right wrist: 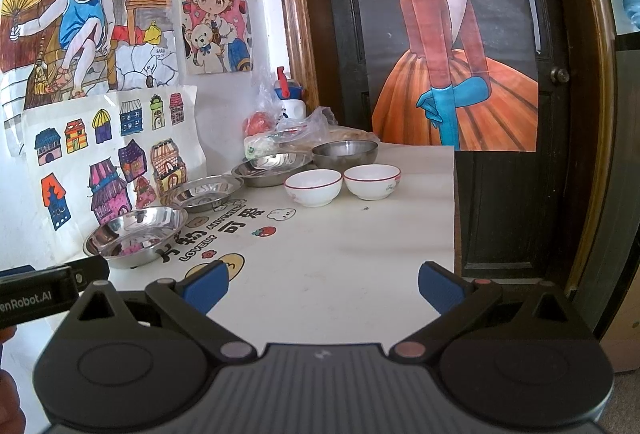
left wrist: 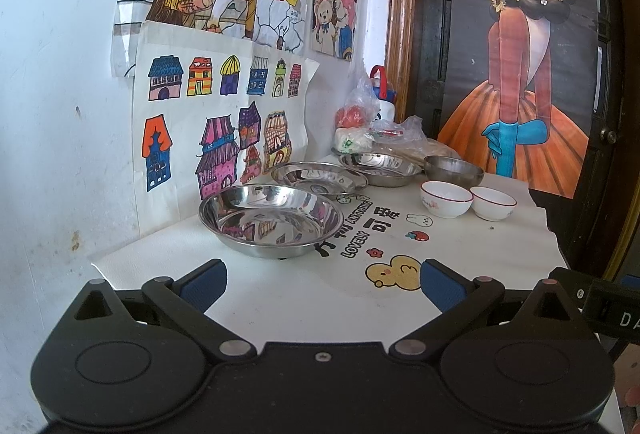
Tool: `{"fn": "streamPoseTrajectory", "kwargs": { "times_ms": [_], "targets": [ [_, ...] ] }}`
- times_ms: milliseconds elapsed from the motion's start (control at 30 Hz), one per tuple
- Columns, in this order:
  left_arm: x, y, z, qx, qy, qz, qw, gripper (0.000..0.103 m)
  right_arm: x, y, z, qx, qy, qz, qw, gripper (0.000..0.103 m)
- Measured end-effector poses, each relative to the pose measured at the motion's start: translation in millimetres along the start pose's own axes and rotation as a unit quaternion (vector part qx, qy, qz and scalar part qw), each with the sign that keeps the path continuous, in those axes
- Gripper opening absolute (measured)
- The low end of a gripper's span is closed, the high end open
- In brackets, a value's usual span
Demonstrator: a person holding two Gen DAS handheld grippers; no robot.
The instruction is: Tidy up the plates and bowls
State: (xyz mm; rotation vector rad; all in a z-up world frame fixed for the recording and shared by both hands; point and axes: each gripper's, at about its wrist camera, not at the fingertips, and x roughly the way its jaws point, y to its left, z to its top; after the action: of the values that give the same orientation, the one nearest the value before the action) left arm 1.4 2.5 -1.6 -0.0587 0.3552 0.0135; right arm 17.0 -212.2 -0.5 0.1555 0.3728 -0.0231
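Three shallow steel plates line the wall side of the white table: the nearest plate (left wrist: 271, 220) (right wrist: 136, 236), a middle plate (left wrist: 319, 177) (right wrist: 208, 193) and a far plate (left wrist: 380, 163) (right wrist: 274, 167). A steel bowl (left wrist: 454, 169) (right wrist: 345, 153) stands behind two white ceramic bowls, one on the left (left wrist: 446, 198) (right wrist: 314, 185) and one on the right (left wrist: 493, 202) (right wrist: 372, 181). My left gripper (left wrist: 322, 288) hovers open just short of the nearest plate, holding nothing. My right gripper (right wrist: 323, 290) is open over the table's near middle, well short of the bowls.
Plastic bags of food (left wrist: 372, 125) (right wrist: 280, 133) and a white bottle with a red and blue cap (right wrist: 290, 95) crowd the far corner. Drawings cover the wall on the left. A dark door with a poster (right wrist: 460, 73) stands past the table's right edge (right wrist: 454, 209).
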Motion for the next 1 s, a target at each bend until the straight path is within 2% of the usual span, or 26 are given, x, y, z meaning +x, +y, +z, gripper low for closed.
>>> {"fn": "streamPoseTrajectory", "kwargs": {
  "times_ms": [767, 900, 1000],
  "targets": [
    [6.0, -4.8, -6.3, 0.003, 0.006, 0.003, 1.0, 0.102, 6.5, 6.4, -1.8, -0.017, 0.004, 0.002, 1.0, 0.103],
    [11.6, 0.2, -1.6, 0.002, 0.013, 0.008, 0.9999, 0.102, 11.1, 7.0, 7.5, -0.046, 0.006, 0.016, 0.999, 0.103],
    [15.5, 9.2, 7.9, 0.005, 0.014, 0.017, 0.9998, 0.102, 16.6, 3.5, 20.6, -0.059, 0.013, 0.047, 0.997, 0.103]
  ]
}}
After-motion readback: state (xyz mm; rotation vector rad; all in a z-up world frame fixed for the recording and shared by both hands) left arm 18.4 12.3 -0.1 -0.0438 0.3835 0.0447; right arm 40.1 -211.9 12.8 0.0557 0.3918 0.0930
